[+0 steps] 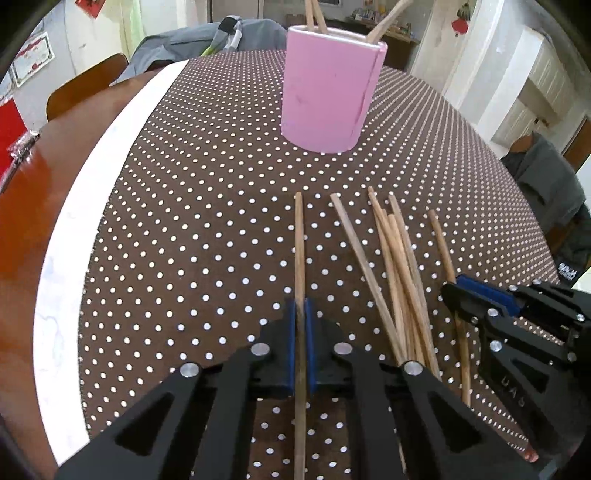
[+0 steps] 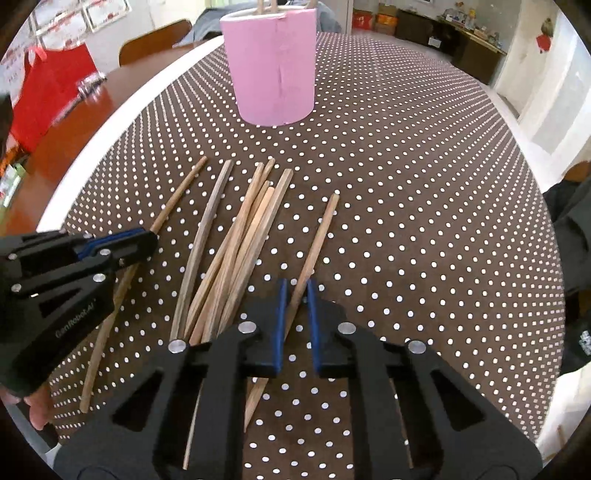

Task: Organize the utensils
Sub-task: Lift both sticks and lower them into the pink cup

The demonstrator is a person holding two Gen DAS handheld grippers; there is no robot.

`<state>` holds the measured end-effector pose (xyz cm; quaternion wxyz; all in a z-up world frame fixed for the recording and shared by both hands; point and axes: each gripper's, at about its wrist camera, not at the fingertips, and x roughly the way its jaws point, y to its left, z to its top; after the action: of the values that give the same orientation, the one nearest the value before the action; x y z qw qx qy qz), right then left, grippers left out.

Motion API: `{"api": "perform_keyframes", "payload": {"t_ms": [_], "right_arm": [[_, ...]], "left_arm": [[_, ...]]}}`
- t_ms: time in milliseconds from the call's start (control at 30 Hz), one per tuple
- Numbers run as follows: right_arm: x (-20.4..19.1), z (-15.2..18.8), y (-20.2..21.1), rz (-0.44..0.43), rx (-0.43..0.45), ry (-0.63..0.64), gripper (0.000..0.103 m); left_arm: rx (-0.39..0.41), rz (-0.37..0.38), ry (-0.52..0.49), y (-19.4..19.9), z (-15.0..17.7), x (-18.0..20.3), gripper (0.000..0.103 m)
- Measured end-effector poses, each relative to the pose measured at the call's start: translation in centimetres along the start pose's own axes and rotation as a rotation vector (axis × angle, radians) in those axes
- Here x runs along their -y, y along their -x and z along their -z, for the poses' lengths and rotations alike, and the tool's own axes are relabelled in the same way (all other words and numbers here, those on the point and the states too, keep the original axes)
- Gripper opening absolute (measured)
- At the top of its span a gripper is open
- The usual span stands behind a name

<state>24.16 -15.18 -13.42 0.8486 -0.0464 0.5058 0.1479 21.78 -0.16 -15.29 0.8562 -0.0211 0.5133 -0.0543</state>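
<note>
Left gripper is clamping one chopstick between its blue pads, jaws fully closed on the shaft; the stick is running straight up the centre of the left wrist view, tip pointing toward the pink holder at upper centre. Gripping near mid-shaft is probably keeping the stick balanced for a lift to the holder.

Right gripper is straddling the outermost chopstick, lower centre of the right wrist view. The stick is crossing the gap at a slant and a sliver of cloth is showing between pad and wood, so jaws read as nearly closed, pads not clearly pressing yet. This stick is lying apart from the bundle, likely chosen for clean access.

Loose pile is fanning out on the dotted tablecloth, centre-left, between the two grippers.

Holder is already carrying a few sticks; their tops are cut off by the upper edge. Count inside: cannot tell. Lower ends of the pile are hidden under the gripper bodies. Whether either stick is off the cloth: cannot tell.
</note>
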Motion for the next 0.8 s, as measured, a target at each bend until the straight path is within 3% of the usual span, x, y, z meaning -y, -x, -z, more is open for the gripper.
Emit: {"api": "perform_keyframes", "payload": {"t_ms": [233,433,600,800], "right_arm": [[3.0,0.5,0.9,-0.092,0.071,-0.081,0.005],[4.4,0.3,3.9,-0.145,0.199,-0.121,0.005],[5.3,-0.1,7.5,-0.211,0.342,-0.146,0.005],[6.1,-1.3,11.1,-0.256,0.495,-0.159,0.005]], "left_arm": [[0.086,0.038,0.026,1.4,-0.2,-0.1,0.005],[0.196,0.118,0.081,4.2,-1.0,-0.9,0.005],[0.338,0.218,0.065,7.6,-1.6,-0.2,0.005],[0.507,0.274,0.003,10.8,-2.7,1.3,0.005]]}}
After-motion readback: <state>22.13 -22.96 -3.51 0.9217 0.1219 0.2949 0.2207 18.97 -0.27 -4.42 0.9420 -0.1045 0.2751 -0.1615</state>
